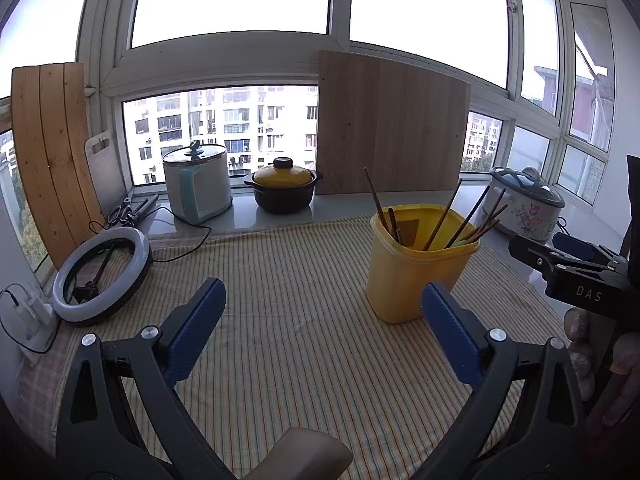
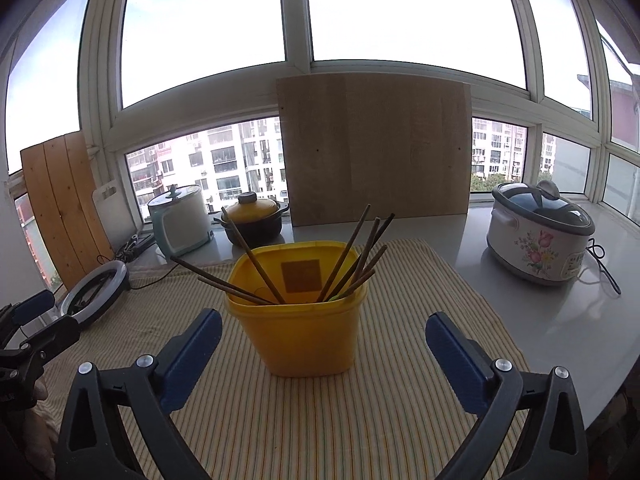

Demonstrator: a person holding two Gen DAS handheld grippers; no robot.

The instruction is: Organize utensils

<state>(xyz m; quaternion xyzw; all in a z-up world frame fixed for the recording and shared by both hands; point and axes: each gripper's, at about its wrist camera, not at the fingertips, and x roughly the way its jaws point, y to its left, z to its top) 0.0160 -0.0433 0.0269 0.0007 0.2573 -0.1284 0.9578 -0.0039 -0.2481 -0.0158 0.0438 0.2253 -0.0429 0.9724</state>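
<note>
Right wrist view: a yellow plastic tub (image 2: 298,312) stands upright on a striped cloth (image 2: 304,420), dead ahead of me and framed between my two blue pads. Dark wooden chopsticks (image 2: 346,258) lean inside it, fanning out against the rim in different directions, most to the right and a few to the left, with something small and green low among them that I cannot make out. No utensil lies loose on the cloth that I can see, so I judge the sorting to be largely finished. My right gripper (image 2: 324,344) is spread wide and holds nothing, its pads either side of the tub without touching it. In the left wrist view my left gripper (image 1: 324,320) is likewise spread wide and empty, hovering over bare cloth with the tub just off to its right, so it leaves the tub free for my other hand. Beyond the cloth, a pale wooden board (image 2: 376,148) leans against the window, probably stored out of the way. A yellow-lidded pot (image 2: 254,218) and a white cooker (image 2: 180,220) sit on the sill to the left, a flowered cooker (image 2: 540,236) on the counter to the right, and a ring light (image 1: 102,274) lies flat at the cloth's left edge.
</note>
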